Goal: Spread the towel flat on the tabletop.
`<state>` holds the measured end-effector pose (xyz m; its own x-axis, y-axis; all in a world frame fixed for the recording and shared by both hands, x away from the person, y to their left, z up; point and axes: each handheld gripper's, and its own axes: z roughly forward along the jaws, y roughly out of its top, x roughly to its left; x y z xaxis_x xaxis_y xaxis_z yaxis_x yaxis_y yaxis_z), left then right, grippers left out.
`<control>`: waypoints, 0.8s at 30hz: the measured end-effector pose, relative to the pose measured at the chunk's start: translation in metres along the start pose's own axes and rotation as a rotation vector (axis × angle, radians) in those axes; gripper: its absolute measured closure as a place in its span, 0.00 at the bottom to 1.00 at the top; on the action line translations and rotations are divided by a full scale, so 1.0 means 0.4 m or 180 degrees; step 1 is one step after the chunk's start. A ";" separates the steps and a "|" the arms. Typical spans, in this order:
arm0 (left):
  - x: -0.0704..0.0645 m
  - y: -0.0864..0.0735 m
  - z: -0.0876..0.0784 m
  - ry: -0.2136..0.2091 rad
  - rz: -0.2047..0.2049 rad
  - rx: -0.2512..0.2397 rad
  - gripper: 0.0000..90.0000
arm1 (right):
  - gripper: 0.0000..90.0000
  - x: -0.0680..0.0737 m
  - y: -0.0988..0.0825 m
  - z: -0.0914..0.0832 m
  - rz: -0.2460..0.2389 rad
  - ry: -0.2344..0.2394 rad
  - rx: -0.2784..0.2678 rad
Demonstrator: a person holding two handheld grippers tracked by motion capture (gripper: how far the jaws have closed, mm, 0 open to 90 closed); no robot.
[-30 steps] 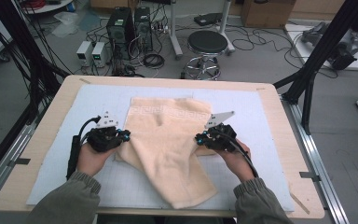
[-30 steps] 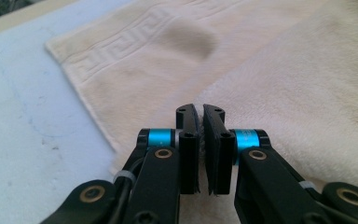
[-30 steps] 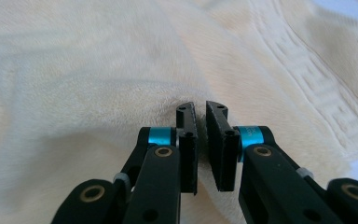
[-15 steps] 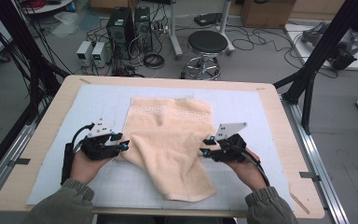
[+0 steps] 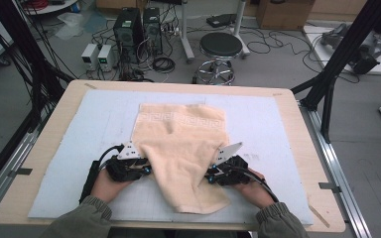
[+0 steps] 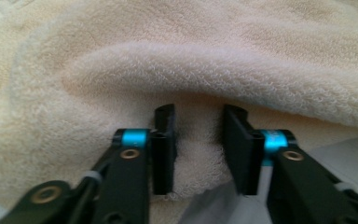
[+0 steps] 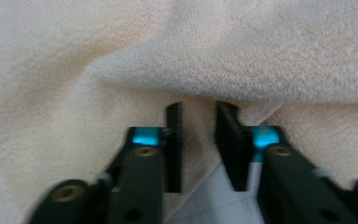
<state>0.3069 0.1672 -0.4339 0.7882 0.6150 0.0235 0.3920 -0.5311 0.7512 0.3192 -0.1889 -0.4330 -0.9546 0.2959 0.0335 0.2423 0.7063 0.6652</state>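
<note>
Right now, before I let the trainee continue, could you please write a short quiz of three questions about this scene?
1. True or false: the towel lies fully flat and spread out on the mat.
2. At which end of the towel is the patterned band? A) the end far from the person B) the end near the person C) neither end
3. What is between the jaws of the left gripper and of the right gripper?

Key:
1. False: its near part is bunched into folds.
2. A
3. The towel; both pairs of jaws have just been closing, with it between them.
</note>
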 end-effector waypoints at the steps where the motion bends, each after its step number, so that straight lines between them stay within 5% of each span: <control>1: -0.002 0.000 -0.002 0.0004 0.0007 -0.0006 0.83 | 0.94 0.001 -0.001 0.000 -0.0004 0.0036 0.0000; 8: -0.021 0.003 -0.077 -0.0027 0.0014 -0.0115 0.91 | 0.96 0.024 -0.009 -0.027 0.0025 0.0157 0.0027; 13: -0.046 -0.010 -0.188 -0.0013 0.0067 -0.0269 0.91 | 0.96 0.093 -0.022 -0.090 -0.0101 0.0160 -0.0075; 18: -0.081 -0.007 -0.295 -0.0042 0.0197 -0.0369 0.92 | 0.95 0.180 -0.010 -0.154 -0.0286 0.0352 -0.0290; 21: -0.086 -0.008 -0.314 -0.0144 0.0227 -0.0405 0.89 | 0.84 0.216 0.001 -0.184 -0.0440 0.0394 -0.0460; 24: -0.072 -0.027 -0.279 -0.0238 0.0153 -0.0403 0.75 | 0.78 0.198 0.007 -0.181 -0.0425 0.0222 -0.0383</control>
<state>0.2272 0.2202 -0.3692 0.8395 0.5431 0.0157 0.2939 -0.4782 0.8276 0.2319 -0.2102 -0.3744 -0.9876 0.1564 -0.0122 0.0942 0.6530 0.7515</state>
